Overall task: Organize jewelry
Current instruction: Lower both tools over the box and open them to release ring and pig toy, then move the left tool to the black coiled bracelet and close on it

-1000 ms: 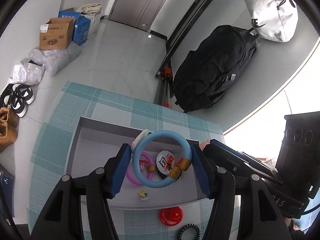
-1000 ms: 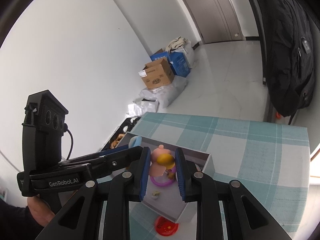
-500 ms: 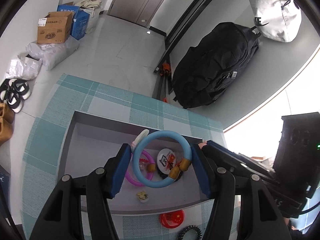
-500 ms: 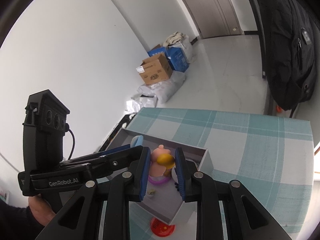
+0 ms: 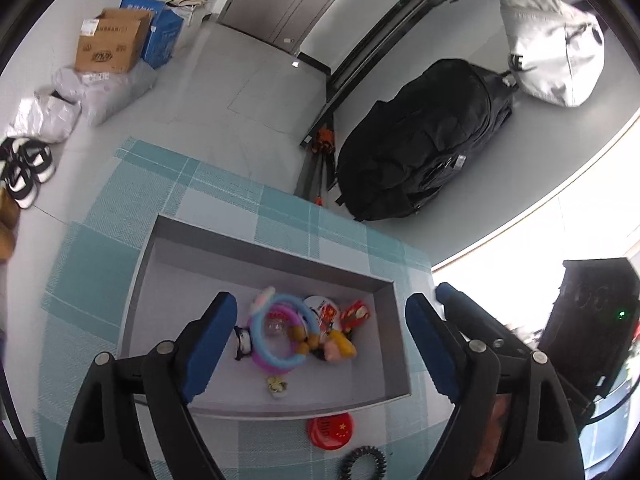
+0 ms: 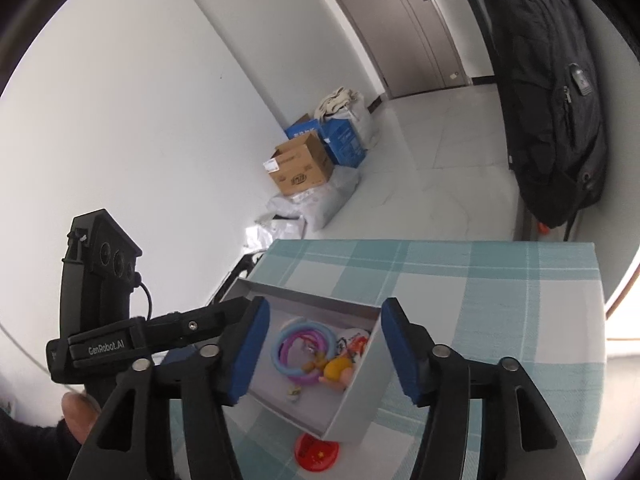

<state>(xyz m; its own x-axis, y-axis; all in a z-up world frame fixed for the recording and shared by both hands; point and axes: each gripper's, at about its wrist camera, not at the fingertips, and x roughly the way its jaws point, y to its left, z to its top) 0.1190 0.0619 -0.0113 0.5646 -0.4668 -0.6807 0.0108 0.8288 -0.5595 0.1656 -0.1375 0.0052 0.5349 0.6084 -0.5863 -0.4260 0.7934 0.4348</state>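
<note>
Both the left gripper (image 5: 320, 344) and right gripper (image 6: 324, 354) have just been opening and now hold nothing. The blue bangle (image 5: 280, 332) and yellow-pink charm (image 5: 340, 350) lie in the grey box (image 5: 256, 256). The red badge (image 5: 330, 432) and black coil hair tie (image 5: 364, 462) remain outside on the checked cloth (image 5: 120, 248).

Blue ring (image 5: 280, 330) flat atop pink ring (image 5: 276, 366) in grey box (image 5: 256, 256); yellow-pink charm (image 5: 340, 348) beside.

black backpack (image 5: 424, 140) | cardboard box (image 5: 110, 46) | white bag (image 5: 554, 48) | shoes (image 5: 24, 168)
</note>
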